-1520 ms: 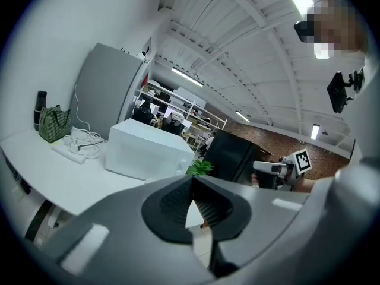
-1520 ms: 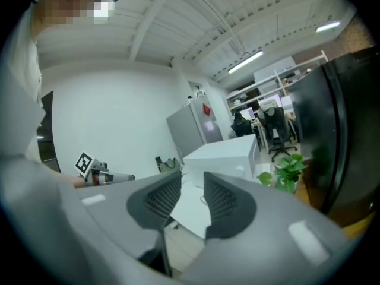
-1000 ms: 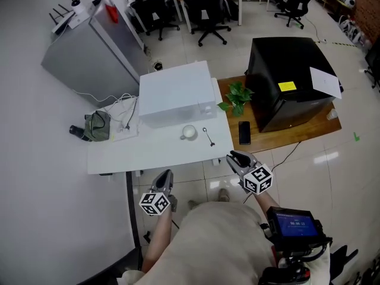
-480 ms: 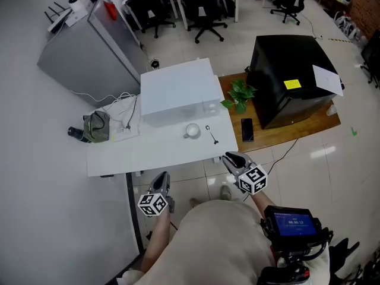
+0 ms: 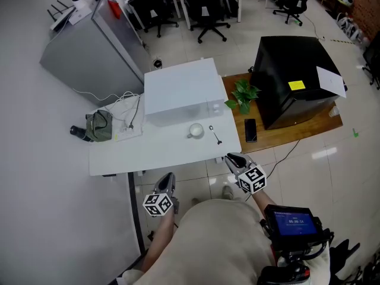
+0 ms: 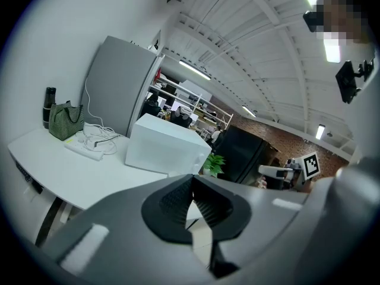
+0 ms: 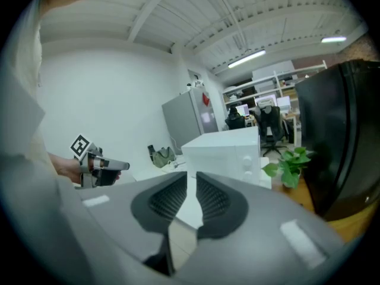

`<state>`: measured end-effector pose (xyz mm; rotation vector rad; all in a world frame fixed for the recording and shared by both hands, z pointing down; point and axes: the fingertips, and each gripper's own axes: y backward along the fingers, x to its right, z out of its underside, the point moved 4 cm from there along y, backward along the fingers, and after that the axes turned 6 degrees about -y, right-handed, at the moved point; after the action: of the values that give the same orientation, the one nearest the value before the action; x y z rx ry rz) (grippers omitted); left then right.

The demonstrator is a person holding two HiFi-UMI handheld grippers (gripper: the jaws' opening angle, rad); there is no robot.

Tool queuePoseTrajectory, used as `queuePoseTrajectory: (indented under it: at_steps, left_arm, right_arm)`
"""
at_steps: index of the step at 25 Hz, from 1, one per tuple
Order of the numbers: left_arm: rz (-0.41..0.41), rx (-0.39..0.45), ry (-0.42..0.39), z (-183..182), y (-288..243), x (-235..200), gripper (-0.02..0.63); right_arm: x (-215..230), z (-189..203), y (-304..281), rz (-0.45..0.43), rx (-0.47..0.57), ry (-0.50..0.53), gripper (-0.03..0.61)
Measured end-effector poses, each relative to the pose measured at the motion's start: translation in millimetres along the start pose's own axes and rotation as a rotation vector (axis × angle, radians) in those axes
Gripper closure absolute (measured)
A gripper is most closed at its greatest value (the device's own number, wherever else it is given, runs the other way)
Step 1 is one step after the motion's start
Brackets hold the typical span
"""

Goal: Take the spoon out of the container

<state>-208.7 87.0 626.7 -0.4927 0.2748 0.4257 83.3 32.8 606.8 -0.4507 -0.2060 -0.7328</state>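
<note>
A small metal spoon (image 5: 215, 135) lies on the white table (image 5: 148, 150), just right of a white cup (image 5: 195, 130) and outside it. Both grippers hang below the table's near edge, well short of the spoon. My left gripper (image 5: 168, 178) (image 6: 191, 180) is shut, its ribbed pads meeting with nothing between them. The jaws of my right gripper (image 5: 233, 157) (image 7: 191, 177) are closing, with a narrow gap left and nothing in it. The right gripper view also catches the left gripper (image 7: 119, 166) off to its left.
A white microwave-like box (image 5: 181, 91) stands at the table's back. A green bag (image 5: 99, 125) and a power strip with cables (image 5: 127, 123) lie at its left end. To the right are a plant (image 5: 240, 97), a phone (image 5: 251, 130) and a black cabinet (image 5: 291, 79). A grey fridge (image 5: 89, 52) stands behind.
The head view has drifted a little. Both grippers stay low in front of the table, the right one a touch further left. Spoon and cup lie where they were.
</note>
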Motion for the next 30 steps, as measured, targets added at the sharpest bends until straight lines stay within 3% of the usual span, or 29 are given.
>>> queuePoseTrajectory:
  at_steps: [30]
  left_arm:
    - [0.024,-0.026,-0.018,0.9,0.8,-4.9,0.630]
  right_arm:
    - [-4.6,17.2,-9.5,0.096,-0.057,0.099,0.574]
